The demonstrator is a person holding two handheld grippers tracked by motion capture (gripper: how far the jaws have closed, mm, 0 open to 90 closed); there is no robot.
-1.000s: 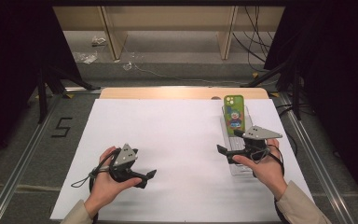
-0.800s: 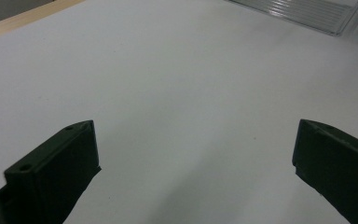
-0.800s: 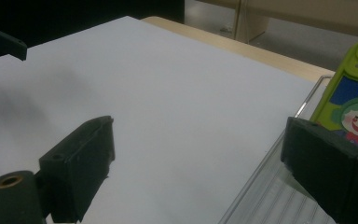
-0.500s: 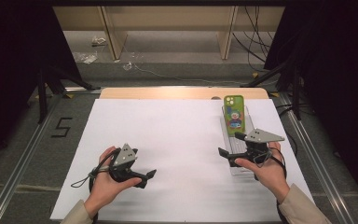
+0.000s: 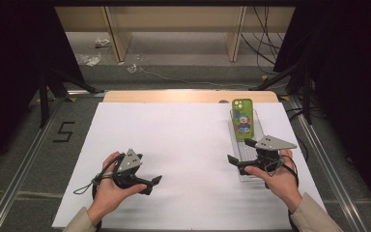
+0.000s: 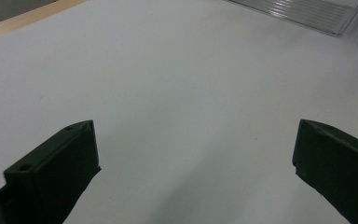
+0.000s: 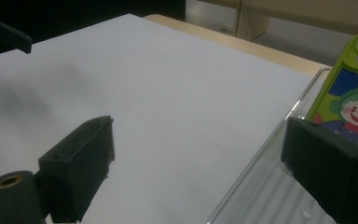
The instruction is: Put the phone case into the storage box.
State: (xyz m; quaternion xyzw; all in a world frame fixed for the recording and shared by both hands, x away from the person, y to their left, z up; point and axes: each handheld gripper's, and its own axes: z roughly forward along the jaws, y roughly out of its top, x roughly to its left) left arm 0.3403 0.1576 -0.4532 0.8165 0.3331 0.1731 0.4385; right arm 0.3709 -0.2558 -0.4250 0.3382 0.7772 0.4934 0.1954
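Landmark: I place everything against the clear tray (image 5: 247, 164), which lies on the white sheet at the right side of the table (image 5: 188, 96).
Phone case: a green phone case (image 5: 242, 119) with a clown picture rests in the tray's far end, picture side up; I see it too in the right gripper view (image 7: 349, 102).
Right tongs: my right tongs (image 5: 239, 153) hover over the near end of the tray, jaws spread wide with nothing between them; one jaw stands over the tray, the other over bare sheet beside it.
Left tongs: my left tongs (image 5: 155, 182) sit well to the left of the tray, low over the sheet, also spread and empty.
Handling: I judge the case light, thin and a bit flexible, with a smooth, likely slippery back; it should not break, though a hard pinch could bend it.
Where to hold: I would take it across its two long edges near the middle, or lift its near short edge off the ribbed tray floor first.
Risk: the tray looks light, so it may slide or lift along with the case.
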